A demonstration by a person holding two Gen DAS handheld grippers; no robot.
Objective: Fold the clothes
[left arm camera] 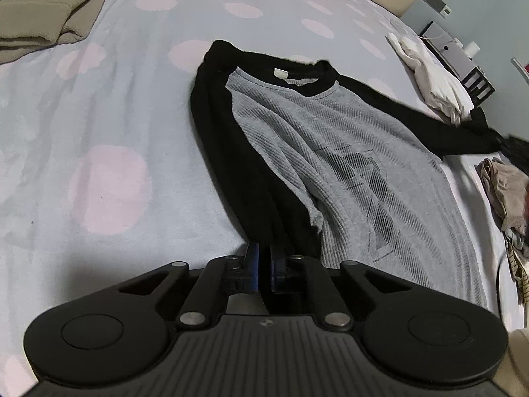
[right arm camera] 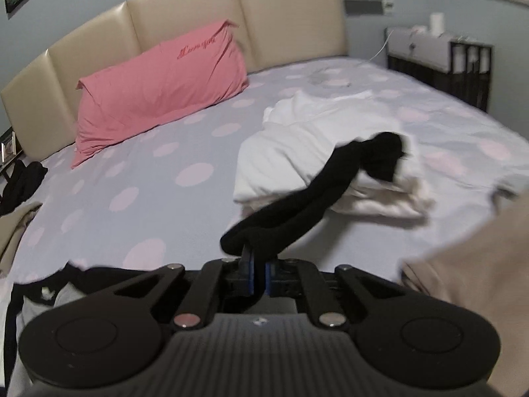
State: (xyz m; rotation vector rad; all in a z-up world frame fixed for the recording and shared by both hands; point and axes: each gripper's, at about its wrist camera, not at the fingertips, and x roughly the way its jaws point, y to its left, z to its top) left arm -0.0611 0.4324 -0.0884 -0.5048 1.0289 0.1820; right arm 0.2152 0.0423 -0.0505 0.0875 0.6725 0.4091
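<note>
The grey raglan shirt (left arm camera: 347,152) with black sleeves lies spread on the bed (left arm camera: 99,115), whose sheet is pale blue with pink dots; its black collar points toward 12 o'clock in the left wrist view and its hem runs toward 5 o'clock. Its left black sleeve (left arm camera: 251,172) is folded down along the body's side toward 6 o'clock, where the left hand-held gripper (left arm camera: 263,258) is pinched tight on the sleeve's end, jaws almost together with the black cloth between them. The other black sleeve (right arm camera: 317,195) stretches out toward 3 o'clock in the left view. In the right wrist view the right hand-held gripper (right arm camera: 259,264) is clamped nearly closed on that sleeve, which rises from the jaws toward 1 o'clock, its cuff lying over a white garment (right arm camera: 297,152) on the bed. A pink pillow (right arm camera: 158,89) leans against the cream headboard (right arm camera: 185,16) at 11 o'clock. A folded tan garment (left arm camera: 43,20) lies at 10 o'clock in the left view, and a beige bundle (left arm camera: 502,192) at 3 o'clock
</note>
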